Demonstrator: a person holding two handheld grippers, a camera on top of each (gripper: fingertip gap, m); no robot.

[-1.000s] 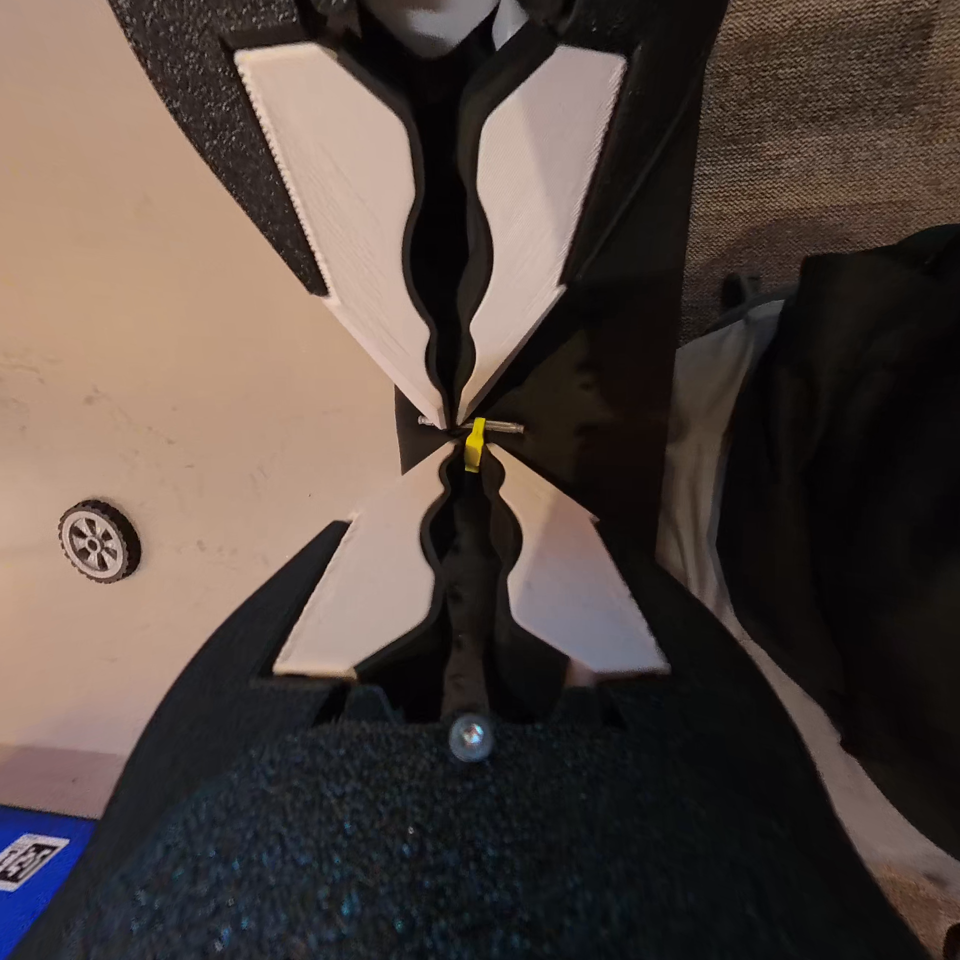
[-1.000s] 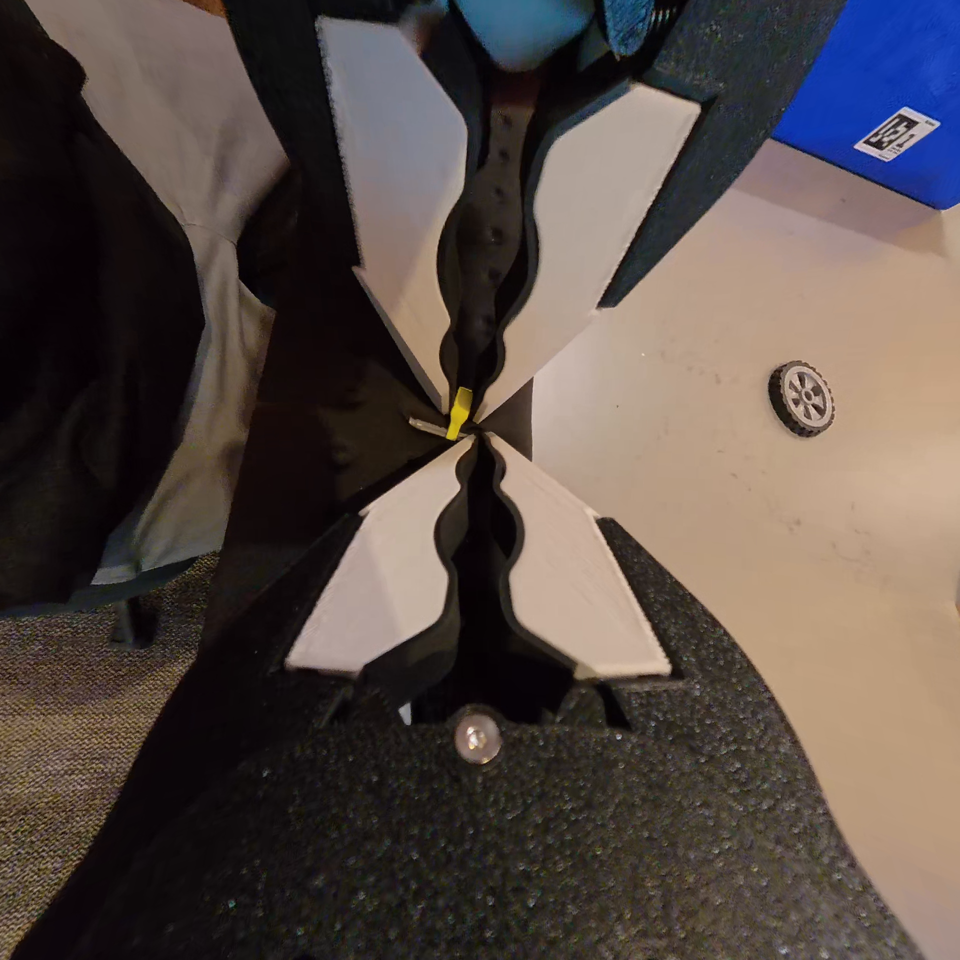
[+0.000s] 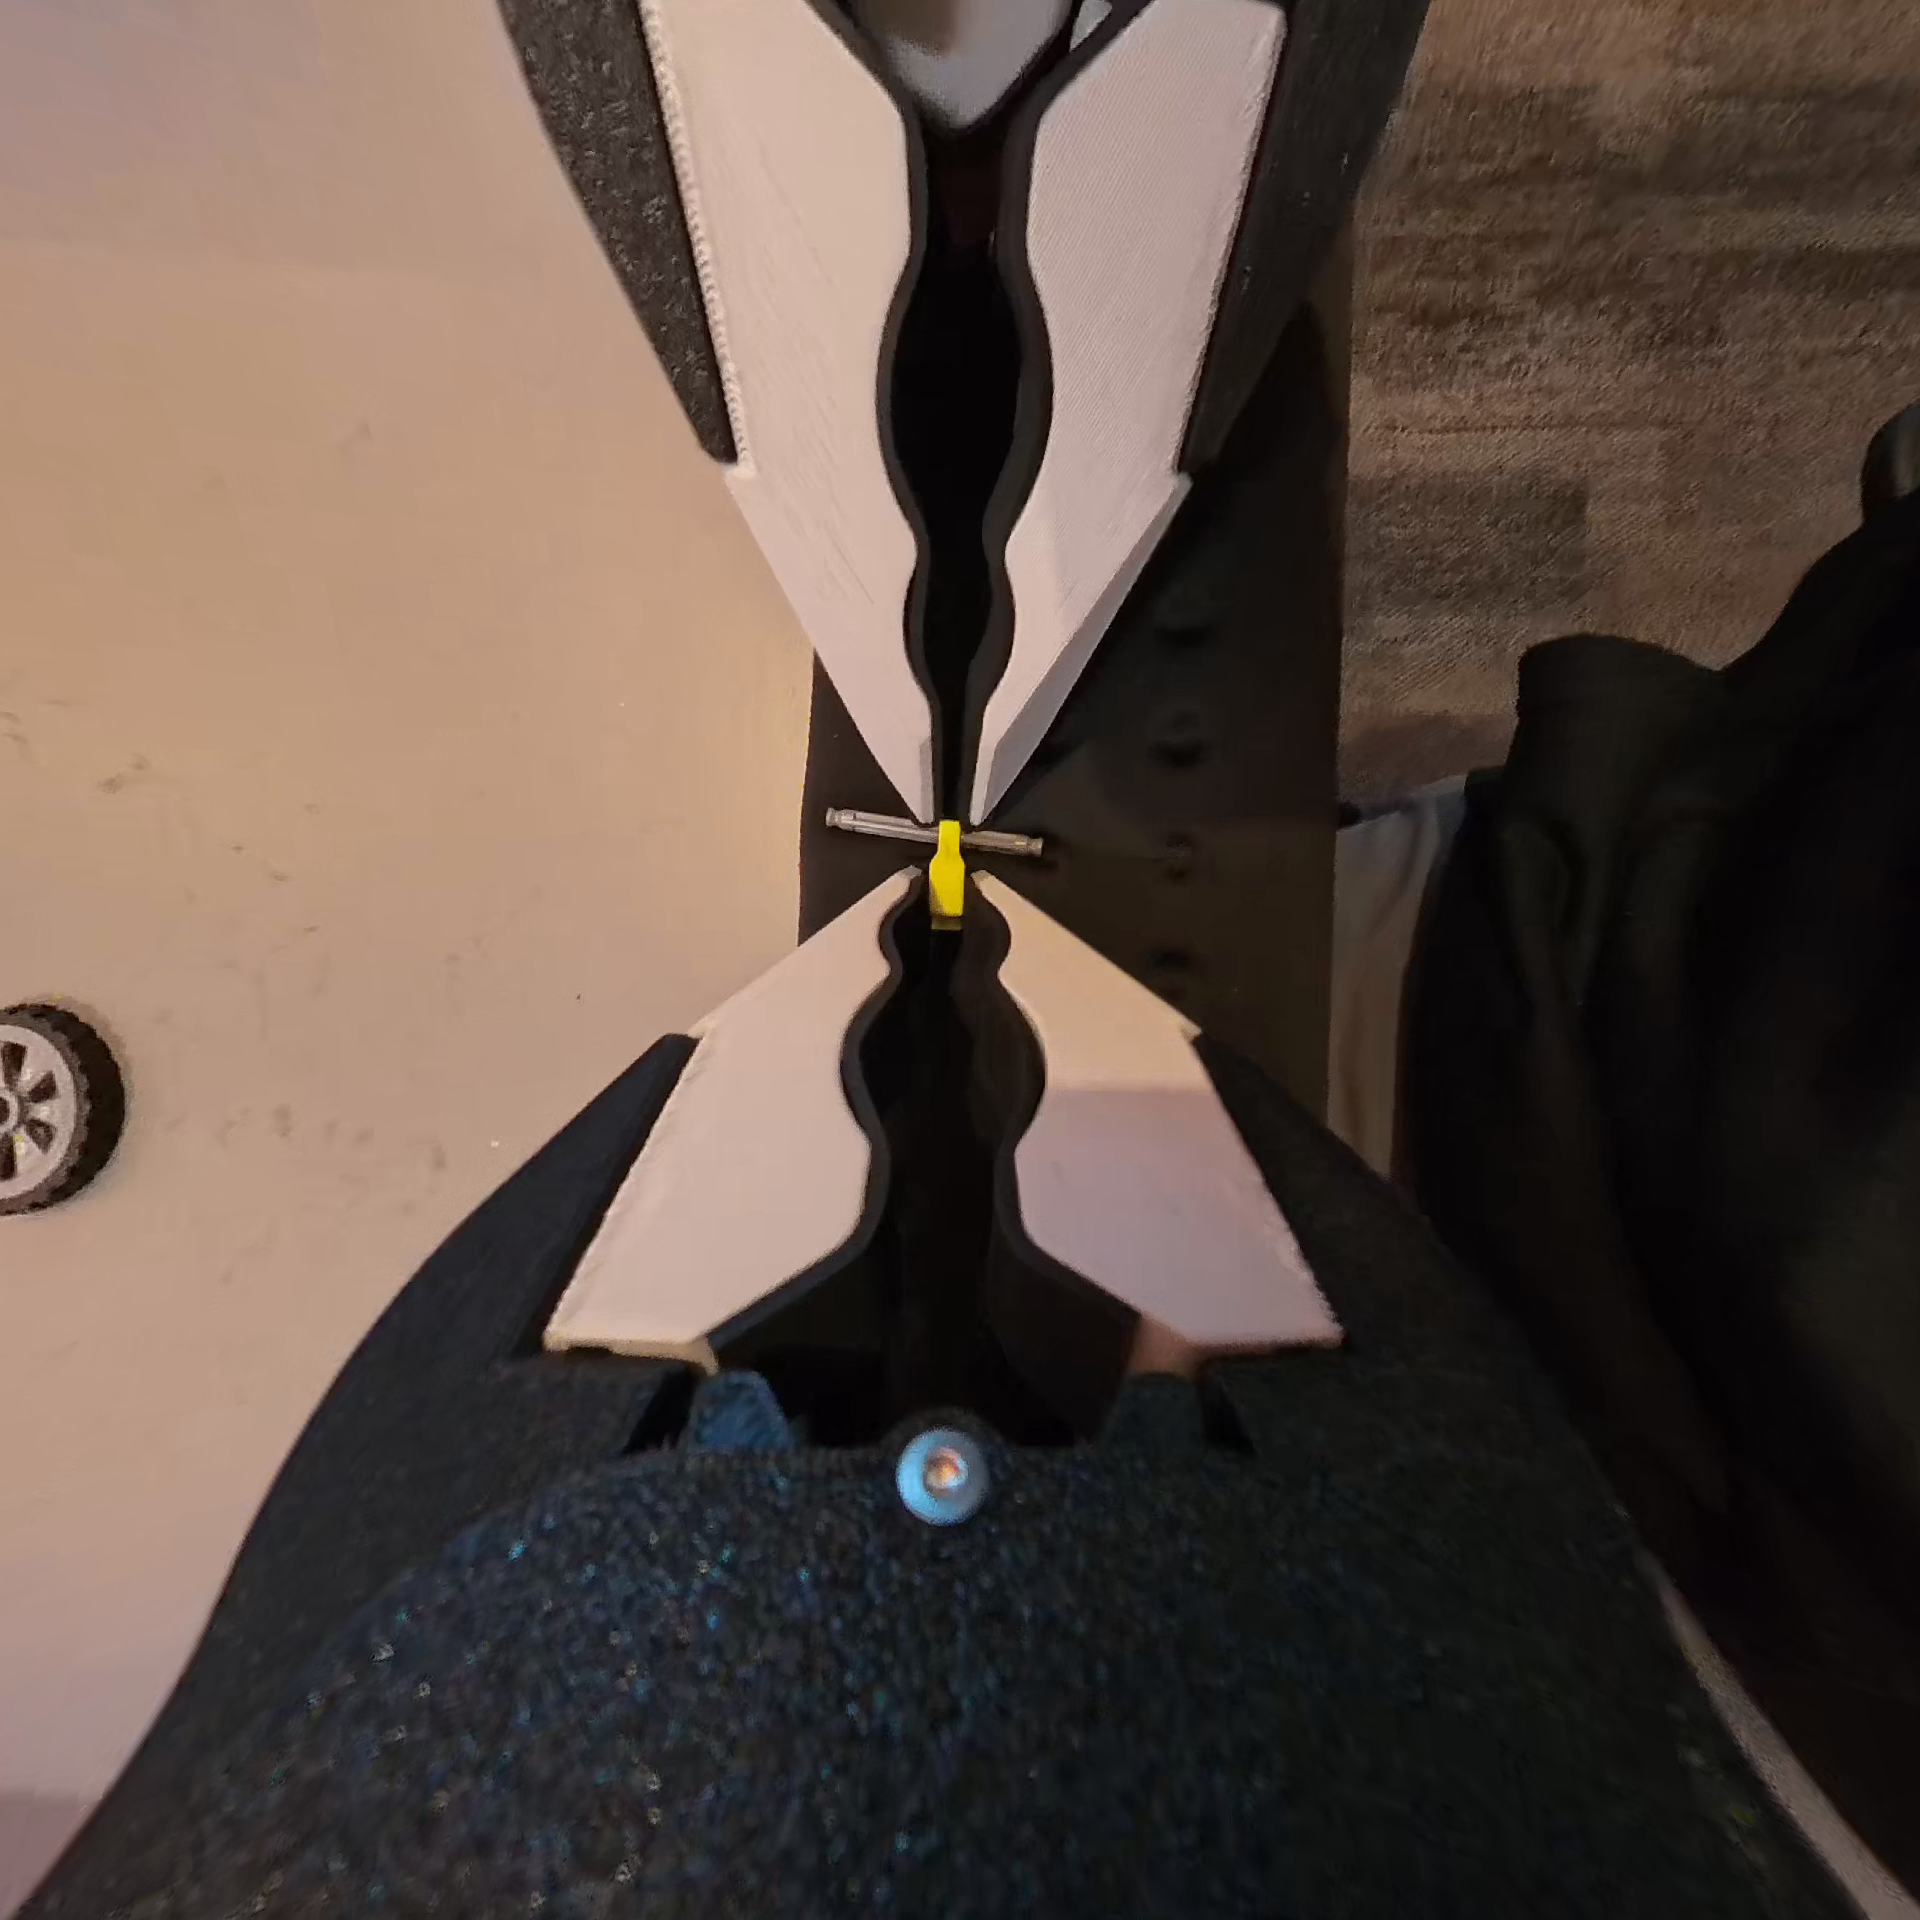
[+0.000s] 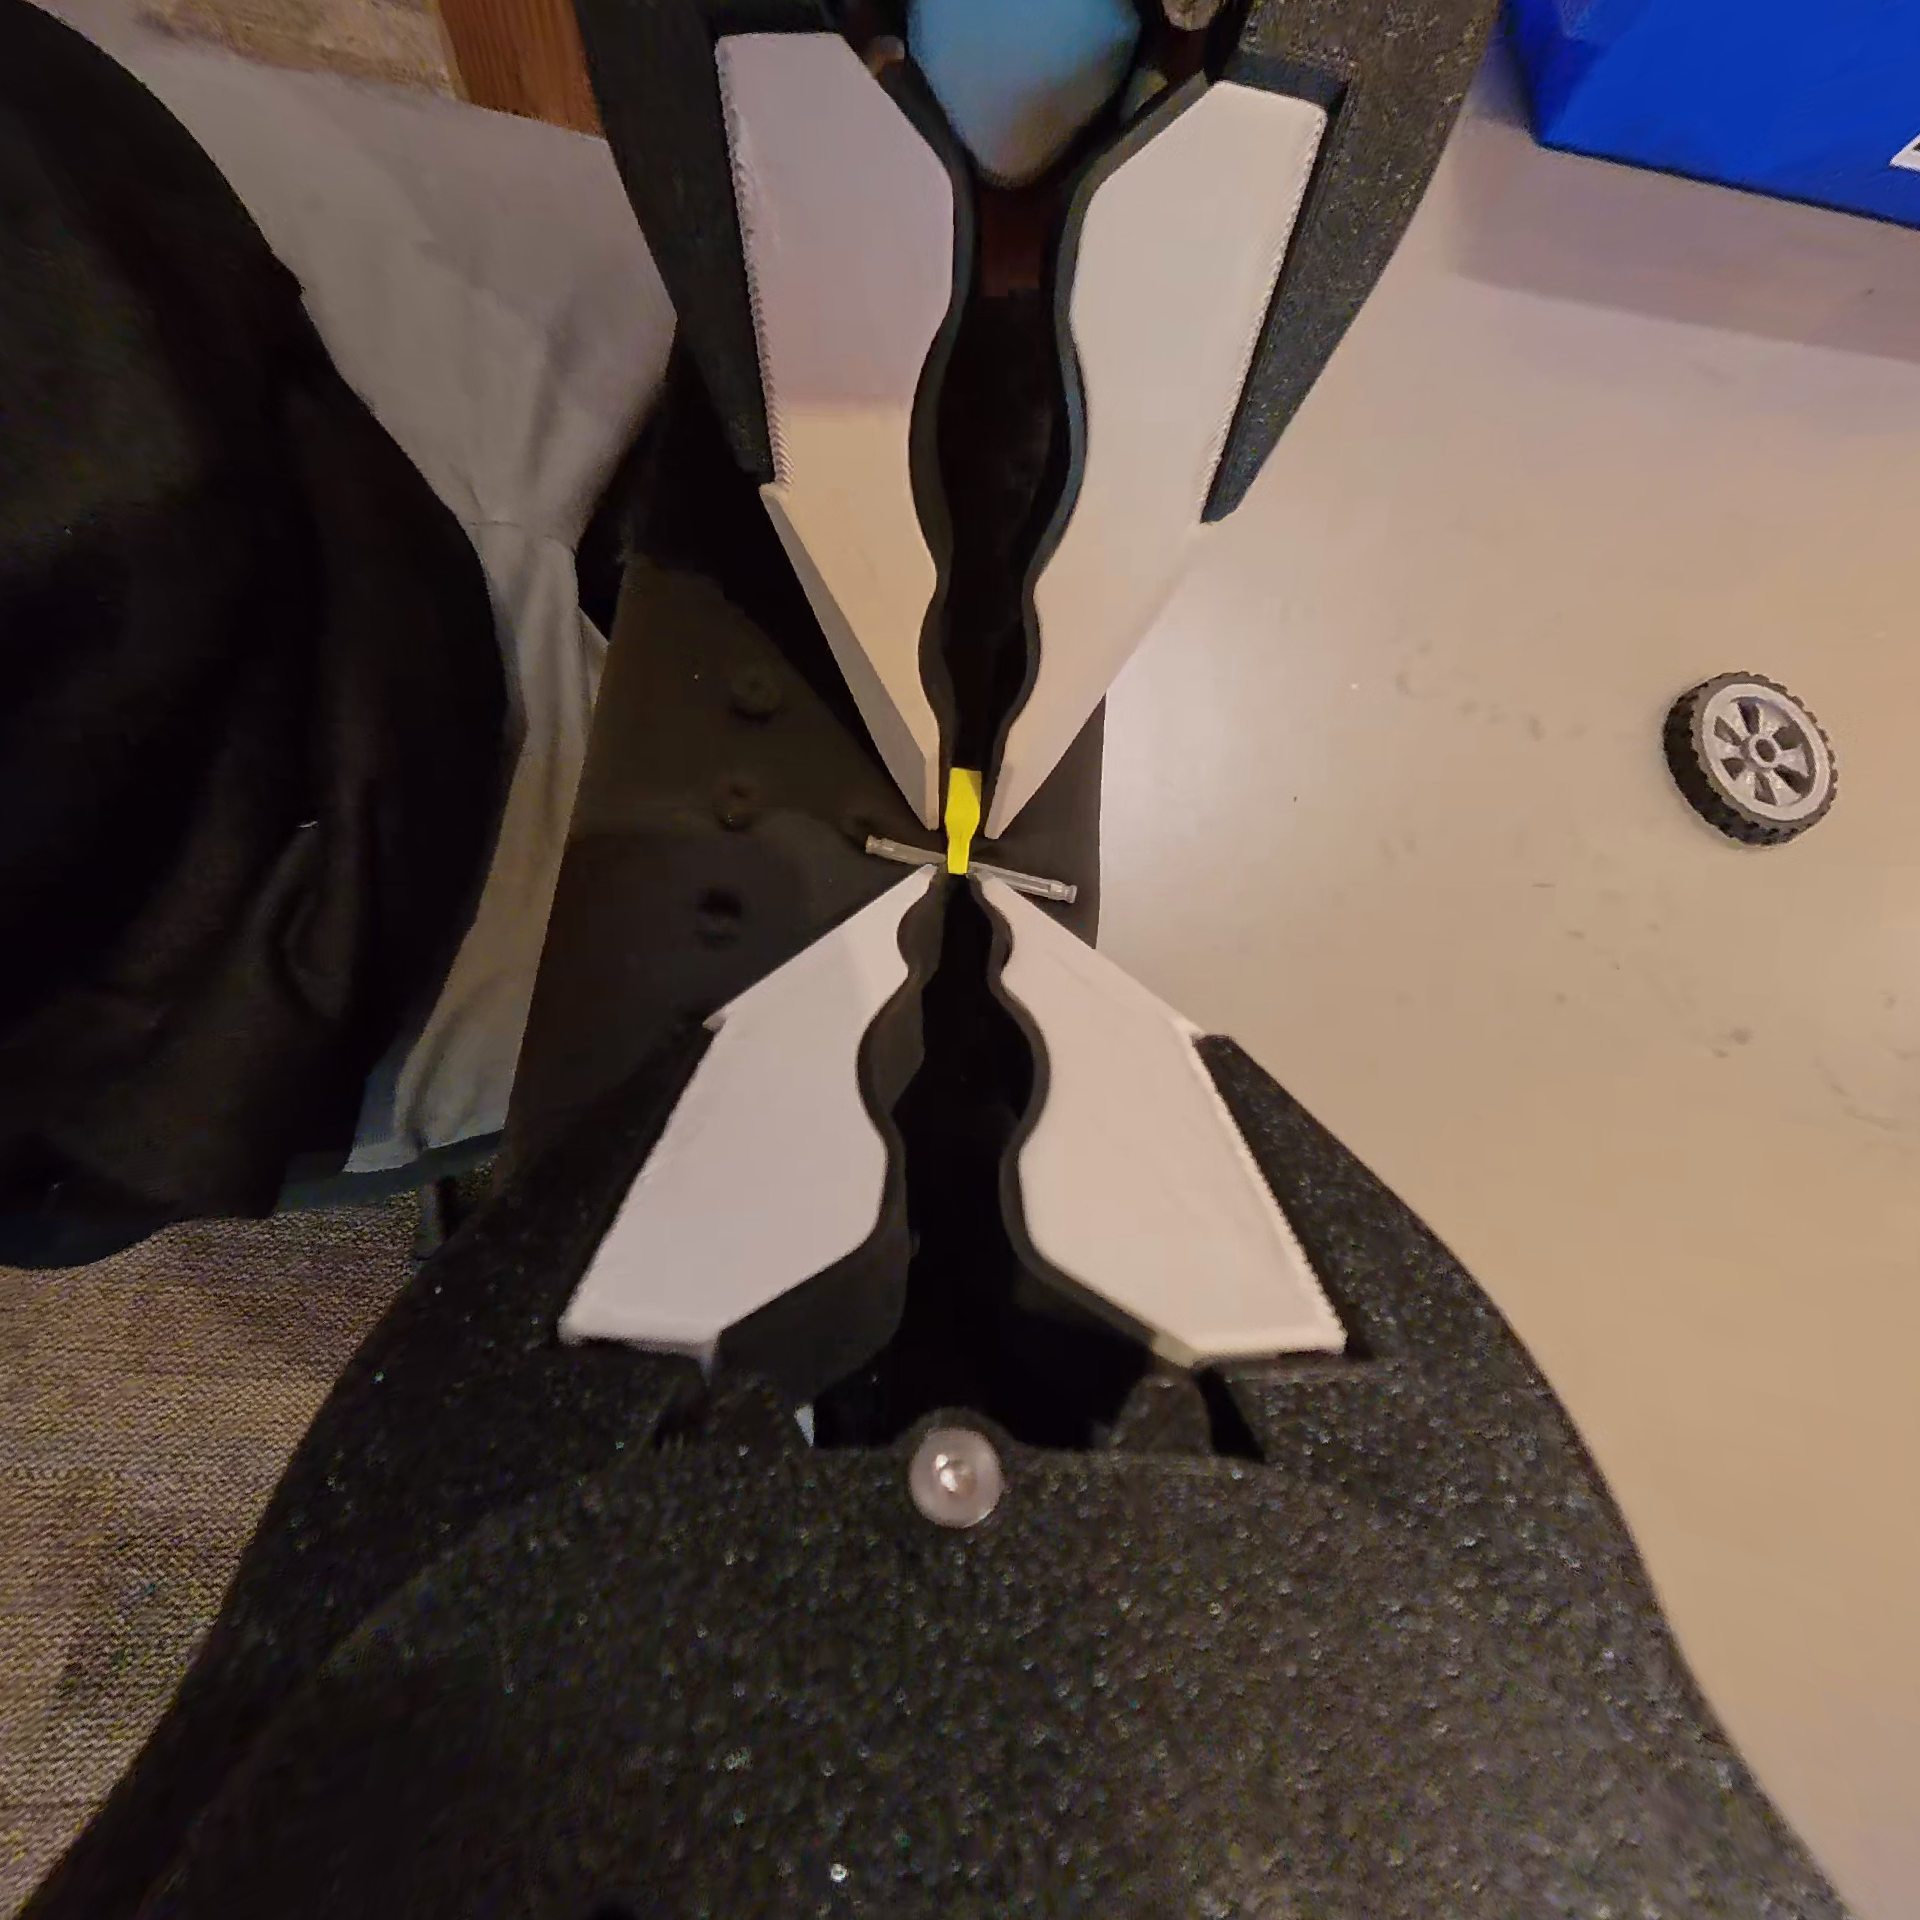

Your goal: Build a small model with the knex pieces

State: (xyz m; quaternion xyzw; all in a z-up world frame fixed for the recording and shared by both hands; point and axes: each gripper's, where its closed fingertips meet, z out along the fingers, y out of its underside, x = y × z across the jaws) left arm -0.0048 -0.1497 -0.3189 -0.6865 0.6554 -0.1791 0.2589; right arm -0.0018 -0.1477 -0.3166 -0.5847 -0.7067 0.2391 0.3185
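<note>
On the left of the left wrist view a small toy wheel lies flat on the pale table. At centre, the left gripper pinches a small yellow piece; tip to tip opposite, the right gripper is pressed onto a thin metal pin that crosses the piece's far end. To the right lies dark cloth over grey carpet

In the right wrist view, a blue box sits at the table's far right
</note>
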